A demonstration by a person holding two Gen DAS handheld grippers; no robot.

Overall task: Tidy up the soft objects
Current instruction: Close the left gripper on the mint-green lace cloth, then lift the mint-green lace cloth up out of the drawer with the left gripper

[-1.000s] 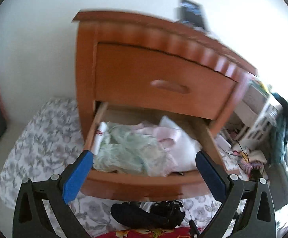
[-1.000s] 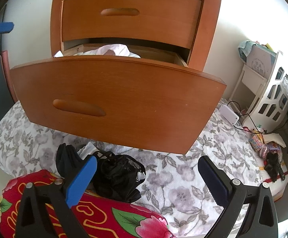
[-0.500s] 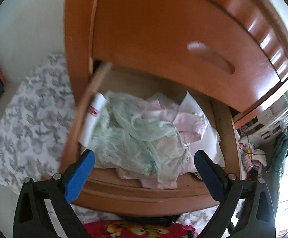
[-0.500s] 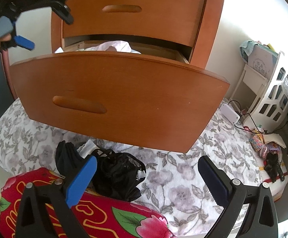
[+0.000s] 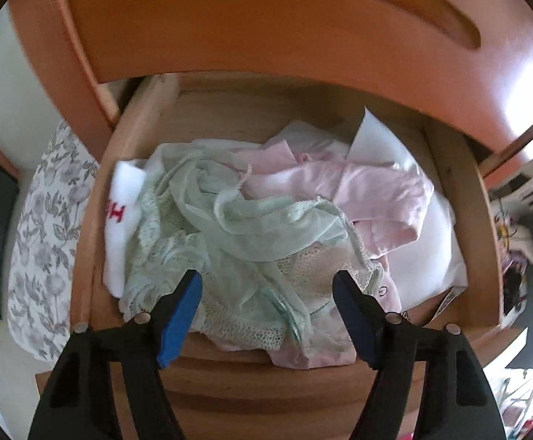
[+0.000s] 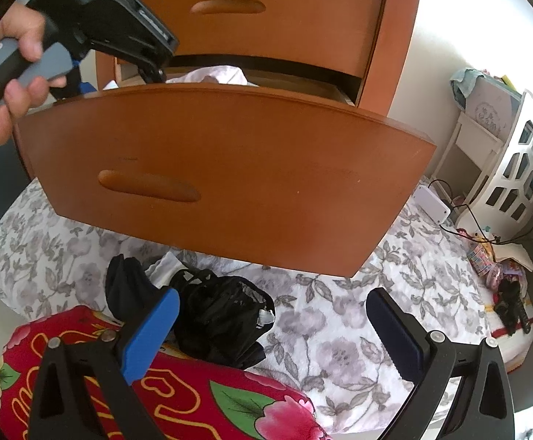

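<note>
The lower drawer [image 5: 94, 249] of a wooden nightstand stands pulled out. It holds a crumpled mint-green lace garment [image 5: 237, 242], pink clothing [image 5: 369, 198] and a white sock with red letters [image 5: 120, 220]. My left gripper [image 5: 266, 293] is open, its blue pads straddling the near part of the green garment; whether they touch it I cannot tell. My right gripper [image 6: 270, 315] is open and empty, low in front of the drawer front [image 6: 230, 176], above a heap of black garments [image 6: 215, 315] on the floral bedsheet [image 6: 339, 330].
The closed upper drawer [image 5: 266, 18] overhangs the open one. A red flowered blanket [image 6: 178, 403] lies at the near edge. A white shelf unit [image 6: 504, 154], a white box with cables [image 6: 431, 201] and clutter stand to the right. The left gripper body and hand [image 6: 28, 47] show at upper left.
My left gripper has moved forward and down over the open drawer, and its jaws have narrowed around the green garment. The right gripper has hardly moved.
</note>
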